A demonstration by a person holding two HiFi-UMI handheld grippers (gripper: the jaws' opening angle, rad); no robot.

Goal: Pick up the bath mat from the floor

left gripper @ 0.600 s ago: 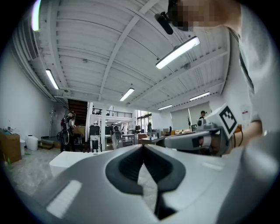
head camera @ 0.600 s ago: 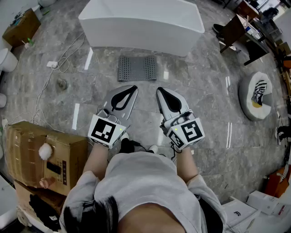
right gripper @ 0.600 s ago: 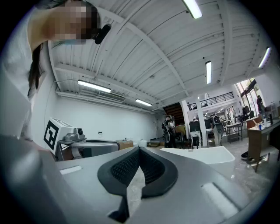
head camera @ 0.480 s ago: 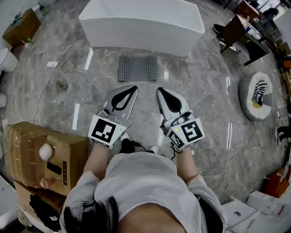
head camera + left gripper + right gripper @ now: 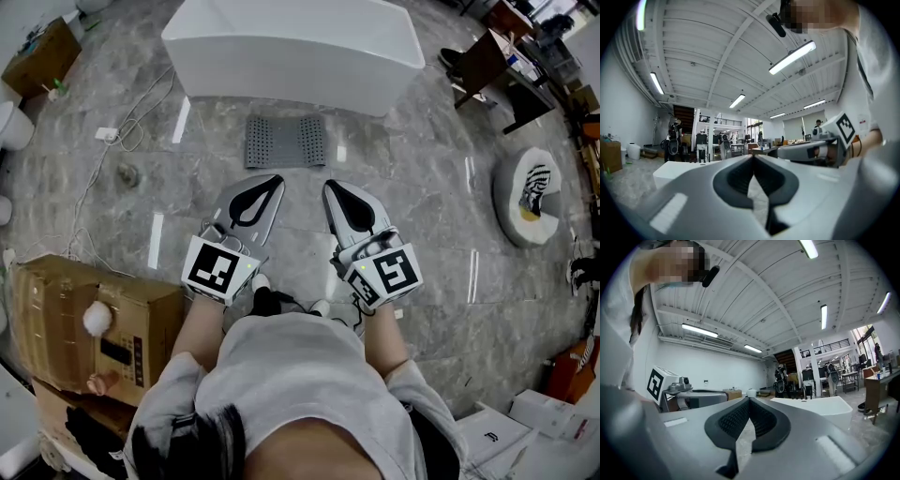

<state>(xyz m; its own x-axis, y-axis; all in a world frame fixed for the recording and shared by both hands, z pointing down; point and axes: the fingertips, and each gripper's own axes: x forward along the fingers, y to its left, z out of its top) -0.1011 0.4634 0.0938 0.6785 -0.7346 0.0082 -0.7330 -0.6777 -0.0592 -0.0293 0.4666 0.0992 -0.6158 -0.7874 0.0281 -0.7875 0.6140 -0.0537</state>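
A grey perforated bath mat [image 5: 285, 141] lies flat on the marble floor in front of a white bathtub [image 5: 292, 49]. My left gripper [image 5: 277, 181] and right gripper [image 5: 329, 186] are held side by side above the floor, a short way nearer me than the mat, tips pointing at it. Both are shut with nothing between the jaws. In the left gripper view the jaw tips [image 5: 753, 157] meet, and the right gripper [image 5: 811, 151] shows beside it. In the right gripper view the tips [image 5: 748, 401] also meet; the tub [image 5: 813, 407] stands ahead.
A cardboard box [image 5: 89, 319] sits at my left, white cables [image 5: 103, 169] trail over the floor, a round white stand [image 5: 528, 199] is at the right, a dark chair [image 5: 487, 66] at the upper right, white boxes [image 5: 534, 422] at the lower right.
The grippers have not moved. The view has shifted very slightly, so the cardboard box sits a bit lower in the picture.
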